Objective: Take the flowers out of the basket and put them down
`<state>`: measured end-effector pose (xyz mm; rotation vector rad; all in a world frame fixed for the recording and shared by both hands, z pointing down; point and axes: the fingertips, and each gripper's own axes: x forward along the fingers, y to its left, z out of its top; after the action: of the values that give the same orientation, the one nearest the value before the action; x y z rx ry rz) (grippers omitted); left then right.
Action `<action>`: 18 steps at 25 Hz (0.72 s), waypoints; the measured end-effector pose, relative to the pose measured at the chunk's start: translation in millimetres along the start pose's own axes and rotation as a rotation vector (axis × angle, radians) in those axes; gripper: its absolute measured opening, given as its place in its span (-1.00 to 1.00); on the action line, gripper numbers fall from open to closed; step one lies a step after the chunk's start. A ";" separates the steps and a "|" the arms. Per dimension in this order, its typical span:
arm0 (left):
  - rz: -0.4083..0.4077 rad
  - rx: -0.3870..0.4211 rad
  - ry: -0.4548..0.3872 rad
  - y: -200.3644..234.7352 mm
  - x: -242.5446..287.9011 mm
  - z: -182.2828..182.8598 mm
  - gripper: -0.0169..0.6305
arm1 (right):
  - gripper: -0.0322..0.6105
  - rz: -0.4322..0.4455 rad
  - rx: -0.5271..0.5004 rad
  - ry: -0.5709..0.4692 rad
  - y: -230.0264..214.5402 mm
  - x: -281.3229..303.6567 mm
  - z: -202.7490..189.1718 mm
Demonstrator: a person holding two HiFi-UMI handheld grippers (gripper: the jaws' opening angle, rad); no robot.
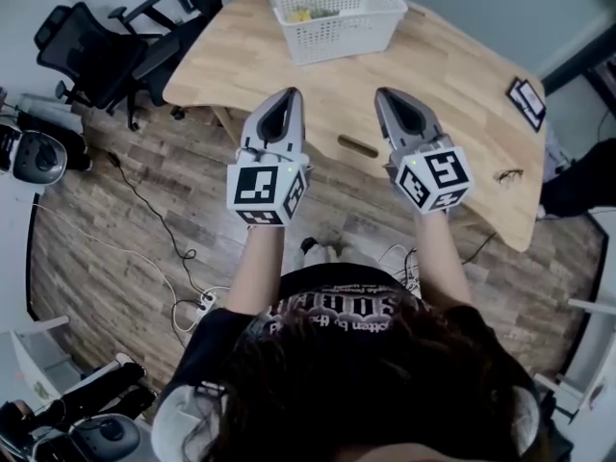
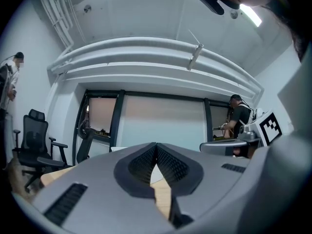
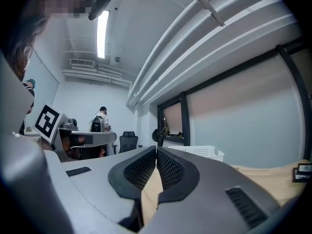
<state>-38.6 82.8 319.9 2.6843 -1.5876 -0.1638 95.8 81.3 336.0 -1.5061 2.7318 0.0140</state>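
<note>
The wooden surface holds a white basket. Well short of the basket, the left gripper and the right gripper hover level. Each has its jaws pressed together with nothing in them. The flowers lie inside the basket. The job looks not yet begun. Next, a gripper must open and reach into the basket.

The white perforated basket stands upright at the top centre of the head view, on the wooden table. Yellow-green flowers lie inside, at its left end.
</note>
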 end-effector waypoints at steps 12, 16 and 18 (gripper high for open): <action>0.000 0.009 0.004 45.9 9.7 2.0 -0.94 | -0.81 -0.018 -0.002 0.006 8.2 42.9 -3.7; -0.013 0.007 0.006 58.7 14.4 0.0 -0.94 | -0.81 -0.030 -0.001 0.006 10.3 56.7 -6.5; -0.025 0.007 0.009 63.5 16.0 -1.1 -0.94 | -0.81 -0.037 0.000 0.010 11.8 62.5 -7.9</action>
<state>-86.3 38.1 324.1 2.7075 -1.5550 -0.1470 52.4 34.5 342.4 -1.5600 2.7108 0.0060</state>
